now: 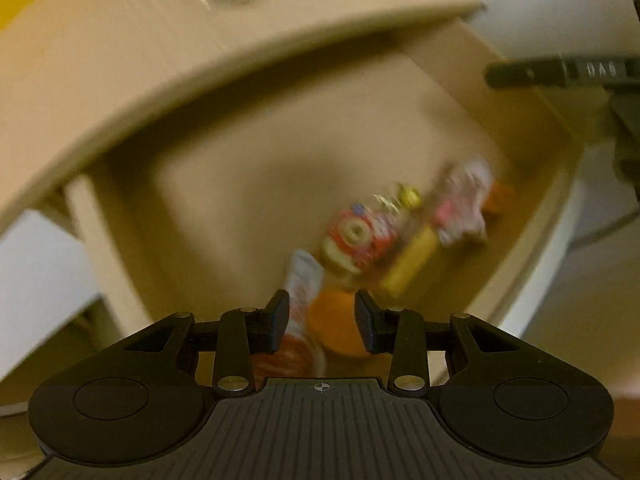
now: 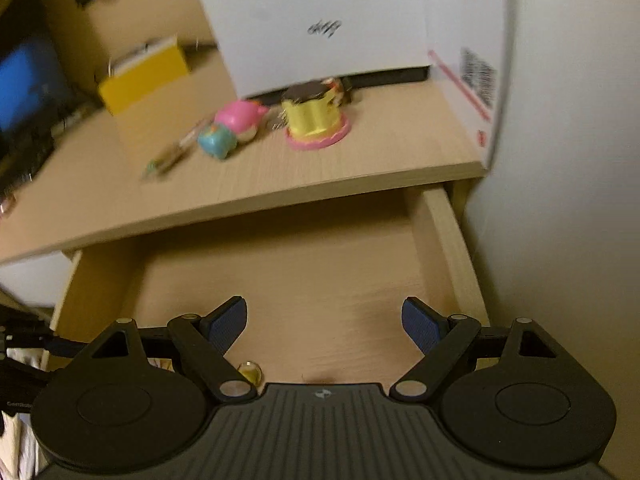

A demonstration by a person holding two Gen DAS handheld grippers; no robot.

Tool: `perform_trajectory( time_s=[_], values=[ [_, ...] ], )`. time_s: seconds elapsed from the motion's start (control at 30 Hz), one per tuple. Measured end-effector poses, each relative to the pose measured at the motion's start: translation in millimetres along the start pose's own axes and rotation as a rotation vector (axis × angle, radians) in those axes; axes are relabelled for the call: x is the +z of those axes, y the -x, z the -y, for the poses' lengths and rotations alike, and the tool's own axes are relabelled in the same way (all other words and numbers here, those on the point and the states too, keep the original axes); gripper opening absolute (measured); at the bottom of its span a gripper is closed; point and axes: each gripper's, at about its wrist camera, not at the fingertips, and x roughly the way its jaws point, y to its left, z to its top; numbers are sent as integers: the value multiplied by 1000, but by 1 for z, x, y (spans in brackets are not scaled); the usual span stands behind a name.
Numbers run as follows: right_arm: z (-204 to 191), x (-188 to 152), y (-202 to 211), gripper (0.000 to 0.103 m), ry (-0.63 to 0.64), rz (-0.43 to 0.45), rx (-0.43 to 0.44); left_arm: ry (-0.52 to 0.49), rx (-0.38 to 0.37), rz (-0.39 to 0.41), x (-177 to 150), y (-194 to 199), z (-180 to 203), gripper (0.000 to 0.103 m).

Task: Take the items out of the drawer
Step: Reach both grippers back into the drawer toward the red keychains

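Ideally, left black two-finger gripper [image 1: 322, 320], fingers spread and empty, drops squarely over the round orange toy [image 1: 336, 328] at lower centre of the open pale-wood drawer [image 1: 532, 248]; right gripper [image 2: 324, 326] likewise spread, empty.

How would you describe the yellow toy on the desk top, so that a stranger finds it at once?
Look at the wooden desk top above the open drawer, in front of the white box. There stands the yellow toy, drum-shaped, with a dark top and a pink rim at its base. The pink toy and blue toy beside it are rounded.
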Motion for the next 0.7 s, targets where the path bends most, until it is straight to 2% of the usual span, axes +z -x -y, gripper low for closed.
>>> perform_trajectory(
  time_s=[0.13,0.2,0.3,0.33,0.4,0.5,0.6,0.7],
  values=[
    [-7,11,-8,85,30,-108,-20,-42,-144,-50,20,-19,9,39],
    [-6,13,-9,85,34,-142,-36,-114,-187,-90,30,-30,21,39],
    [-1,16,-10,85,22,-184,-50,-203,-151,-155,41,-51,38,34],
    [1,17,-11,85,18,-193,-51,-201,-140,-168,46,-58,38,38],
    [3,18,-11,85,15,-206,-51,-184,-169,-180,53,-64,38,31],
    [6,23,-14,85,10,-205,-41,-188,-166,-183,60,-69,45,33],
    [5,30,-20,85,18,-195,-42,-139,-178,-189,64,-75,44,36],
    [0,39,-26,85,46,-164,-39,-96,-174,-198,64,-78,35,46]
  ],
)
